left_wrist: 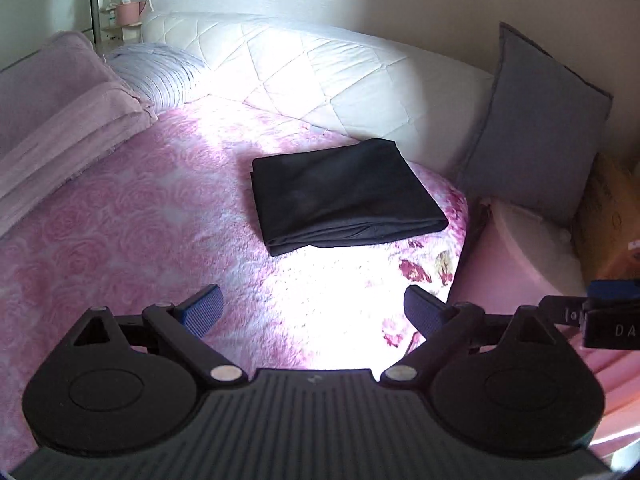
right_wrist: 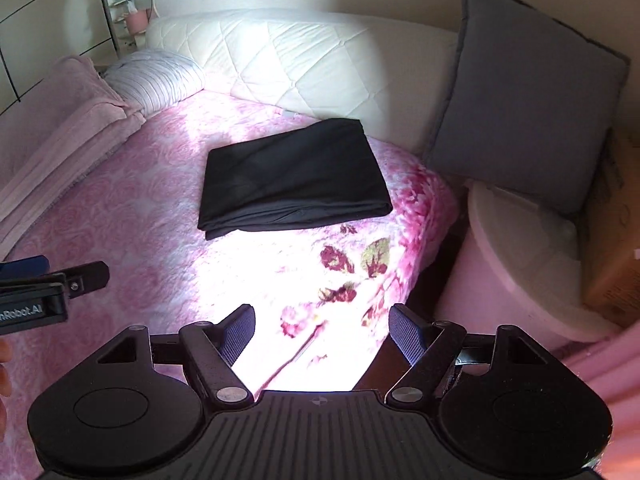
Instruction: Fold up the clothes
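Our left gripper (left_wrist: 312, 312) hangs released over the bed, its blue fingers (left_wrist: 202, 312) spread wide with nothing between them. Our right gripper (right_wrist: 322, 334) is likewise released, its jaws apart and empty, and it hovers near the bed's right edge. Each gripper shows at the side of the other's view, so the two sit side by side, close together.

Directly under both grippers lies only the pink rose-patterned blanket (left_wrist: 132, 216), bare and brightly lit, so there is open room between us and the clothing. Ahead of both grippers, apart from either, the black garment (left_wrist: 344, 192) lies folded into a flat rectangle on the blanket, its layered edge facing us and its far edge near the white quilted headboard (left_wrist: 320, 68).

To the right of the right gripper the blanket drops off at the bed's edge (right_wrist: 436, 216). Beyond that edge stands a pale round tub (right_wrist: 520, 256); we cannot tell what is in it. A grey cushion (right_wrist: 524, 108) leans upright behind it.

Far ahead and left, a folded pink blanket (left_wrist: 64, 108) and a striped pillow (left_wrist: 160, 76) line the bed's left side.
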`<state>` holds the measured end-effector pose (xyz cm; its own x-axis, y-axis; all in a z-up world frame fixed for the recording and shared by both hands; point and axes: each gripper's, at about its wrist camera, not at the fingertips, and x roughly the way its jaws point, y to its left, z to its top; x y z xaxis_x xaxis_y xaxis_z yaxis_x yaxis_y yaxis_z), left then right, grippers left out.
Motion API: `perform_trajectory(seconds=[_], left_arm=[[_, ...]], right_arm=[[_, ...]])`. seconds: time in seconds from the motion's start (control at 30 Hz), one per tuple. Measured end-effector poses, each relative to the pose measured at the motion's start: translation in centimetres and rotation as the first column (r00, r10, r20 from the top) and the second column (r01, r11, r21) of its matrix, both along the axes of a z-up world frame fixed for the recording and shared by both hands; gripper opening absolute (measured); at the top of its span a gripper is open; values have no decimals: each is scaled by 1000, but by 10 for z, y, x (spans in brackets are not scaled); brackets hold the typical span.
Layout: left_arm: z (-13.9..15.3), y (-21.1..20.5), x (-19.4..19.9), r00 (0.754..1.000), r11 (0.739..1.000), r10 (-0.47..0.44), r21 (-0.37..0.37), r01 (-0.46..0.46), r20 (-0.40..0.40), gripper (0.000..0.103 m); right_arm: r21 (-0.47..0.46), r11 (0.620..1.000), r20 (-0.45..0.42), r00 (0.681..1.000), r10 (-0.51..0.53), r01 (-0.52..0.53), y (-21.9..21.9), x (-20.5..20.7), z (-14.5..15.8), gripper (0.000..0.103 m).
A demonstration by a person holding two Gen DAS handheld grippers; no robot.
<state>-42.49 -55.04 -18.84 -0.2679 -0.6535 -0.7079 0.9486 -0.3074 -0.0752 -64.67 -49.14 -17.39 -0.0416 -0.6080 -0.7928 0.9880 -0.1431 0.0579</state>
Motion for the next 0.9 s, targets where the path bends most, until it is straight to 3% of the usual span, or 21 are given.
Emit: perform_trajectory(seconds=[0.33, 0.63, 0.9], left_arm=[[23, 31, -8, 1000, 1000, -6, -13, 6, 3, 94], [38, 29, -31, 999, 998, 51, -21, -51, 10, 95], [42, 28, -60, 994, 995, 102, -27, -101, 31, 95]], right_arm=[[-22, 1000, -25, 1000, 11, -12, 33, 18, 27, 77], [-81, 993, -48, 996, 78, -82, 16, -3, 50, 77], [-92, 986, -32, 990, 138, -141, -6, -35, 52, 77]])
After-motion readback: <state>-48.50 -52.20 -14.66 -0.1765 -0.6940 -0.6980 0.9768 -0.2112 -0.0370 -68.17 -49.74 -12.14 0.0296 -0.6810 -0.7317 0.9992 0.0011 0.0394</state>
